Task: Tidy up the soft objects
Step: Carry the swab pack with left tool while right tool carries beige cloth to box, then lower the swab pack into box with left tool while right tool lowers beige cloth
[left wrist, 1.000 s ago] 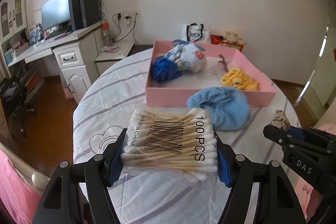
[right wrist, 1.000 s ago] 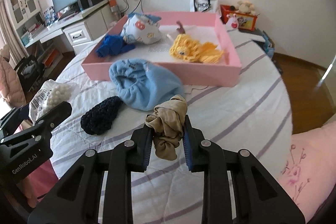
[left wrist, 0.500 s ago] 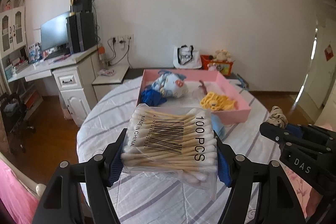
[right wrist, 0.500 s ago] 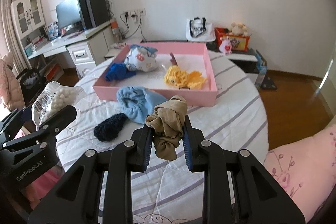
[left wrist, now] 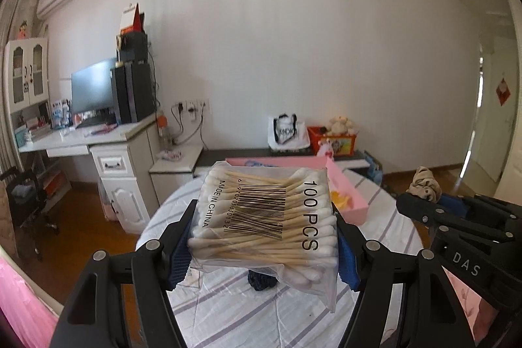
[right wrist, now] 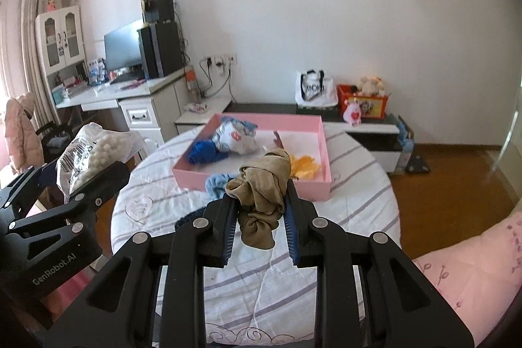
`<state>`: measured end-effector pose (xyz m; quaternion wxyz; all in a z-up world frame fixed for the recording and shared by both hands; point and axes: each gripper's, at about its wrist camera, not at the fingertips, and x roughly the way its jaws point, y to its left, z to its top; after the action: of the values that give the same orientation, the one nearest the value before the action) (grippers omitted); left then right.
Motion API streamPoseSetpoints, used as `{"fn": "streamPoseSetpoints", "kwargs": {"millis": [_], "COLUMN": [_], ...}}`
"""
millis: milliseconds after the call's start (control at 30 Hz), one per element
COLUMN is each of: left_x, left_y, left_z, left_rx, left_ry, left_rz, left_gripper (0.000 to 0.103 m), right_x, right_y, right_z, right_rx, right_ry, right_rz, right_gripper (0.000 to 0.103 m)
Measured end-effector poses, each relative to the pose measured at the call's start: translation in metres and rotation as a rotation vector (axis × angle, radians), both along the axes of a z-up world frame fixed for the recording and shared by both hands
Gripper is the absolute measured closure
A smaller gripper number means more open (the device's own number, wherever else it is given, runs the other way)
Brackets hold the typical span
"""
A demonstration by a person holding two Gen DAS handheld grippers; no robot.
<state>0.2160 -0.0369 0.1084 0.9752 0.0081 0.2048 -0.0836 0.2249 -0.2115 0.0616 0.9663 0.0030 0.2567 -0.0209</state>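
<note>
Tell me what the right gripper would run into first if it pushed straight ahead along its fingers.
Probably the pink tray: the right gripper, shut on the tan scrunchie, points at its near wall. The light blue cloth lies just left of that line; depth is unclear.

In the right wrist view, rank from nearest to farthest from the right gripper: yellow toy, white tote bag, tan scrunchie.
1. Tan scrunchie, clamped in the right gripper.
2. Yellow toy, inside the pink tray.
3. White tote bag, by the far wall.

Both views are evenly lit by soft daylight. A bright doorway (left wrist: 489, 132) glares at the right edge of the left view. Fisheye distortion bends the white wall (right wrist: 326, 5) and ceiling, dark vignette fills the corners, and distant furniture looks slightly soft.
</note>
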Motion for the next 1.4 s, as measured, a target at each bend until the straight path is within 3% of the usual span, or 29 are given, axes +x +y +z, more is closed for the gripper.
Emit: {"fn": "streamPoseSetpoints", "kwargs": {"millis": [333, 633, 967, 1400], "left_x": [-0.054, -0.088, -0.097, -0.082], "left_y": [0.015, 0.018, 0.017, 0.008], "left_z": [0.004, -0.013, -0.027, -0.013], "left_rx": [-0.016, -0.020, -0.012, -0.010], "left_ry": [-0.097, -0.149, -0.148, -0.131], "left_rz": [0.007, 0.021, 0.012, 0.013], "left_gripper": [0.035, 0.035, 0.035, 0.035], "right_x": [-0.027, -0.042, -0.044, -0.041], "right_y": [0.011, 0.015, 0.011, 0.013], "right_z": [0.021, 0.027, 0.027, 0.027], "right_rx": [-0.014, -0.016, -0.015, -0.031], "right_ry": [-0.097, -0.143, -0.147, -0.141], "right_rz": [0.016, 0.016, 0.000, -0.016], "right_gripper": [0.079, 0.079, 0.083, 0.084]}}
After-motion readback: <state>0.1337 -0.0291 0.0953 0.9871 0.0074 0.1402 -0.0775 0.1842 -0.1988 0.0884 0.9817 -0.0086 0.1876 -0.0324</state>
